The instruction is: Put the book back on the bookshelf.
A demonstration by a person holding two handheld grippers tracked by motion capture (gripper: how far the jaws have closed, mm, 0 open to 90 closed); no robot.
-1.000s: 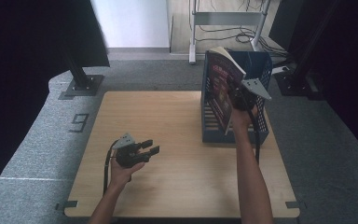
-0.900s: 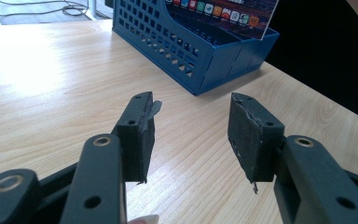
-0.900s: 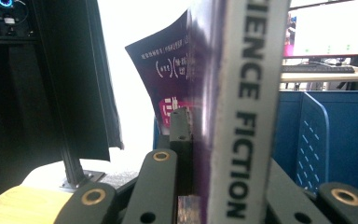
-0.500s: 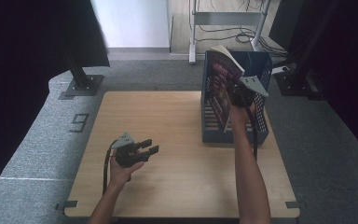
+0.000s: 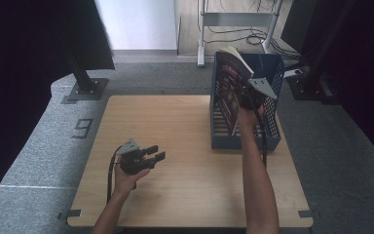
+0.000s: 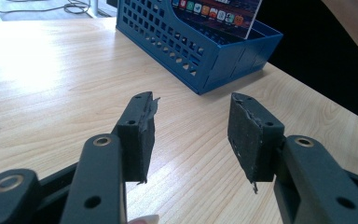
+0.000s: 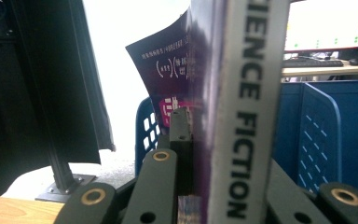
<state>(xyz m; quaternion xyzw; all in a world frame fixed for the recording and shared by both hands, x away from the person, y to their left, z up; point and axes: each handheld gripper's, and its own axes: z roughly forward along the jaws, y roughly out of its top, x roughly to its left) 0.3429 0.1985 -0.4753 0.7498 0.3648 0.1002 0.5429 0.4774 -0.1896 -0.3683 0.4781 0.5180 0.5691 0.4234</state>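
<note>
Book (image 5: 231,80) in dark purple covers stands tilted in the blue perforated crate (image 5: 272,131) at the far right of the wooden table (image 5: 185,195), its top edge leaning to the left and rising above the crate's rim. We see our right gripper (image 5: 246,100) clamped on the book: in the right gripper view the black jaws press on either side of its spine (image 7: 242,116), where the white lettering reads "FICTION". Our right forearm (image 5: 258,175) stretches long and almost straight from the bottom edge up to the crate, the hand raised over the crate's near end, the grey three-cornered plate (image 5: 264,87) on top of the gripper and the cable hanging down along the arm.

Our left hand (image 5: 126,178) rests low on the near left part of the table, wrist bent slightly, well apart from the crate. The left gripper (image 5: 155,152) points to the right, towards the crate; its jaws stand apart with nothing between them, bare tabletop showing through the gap in the left gripper view.
</note>
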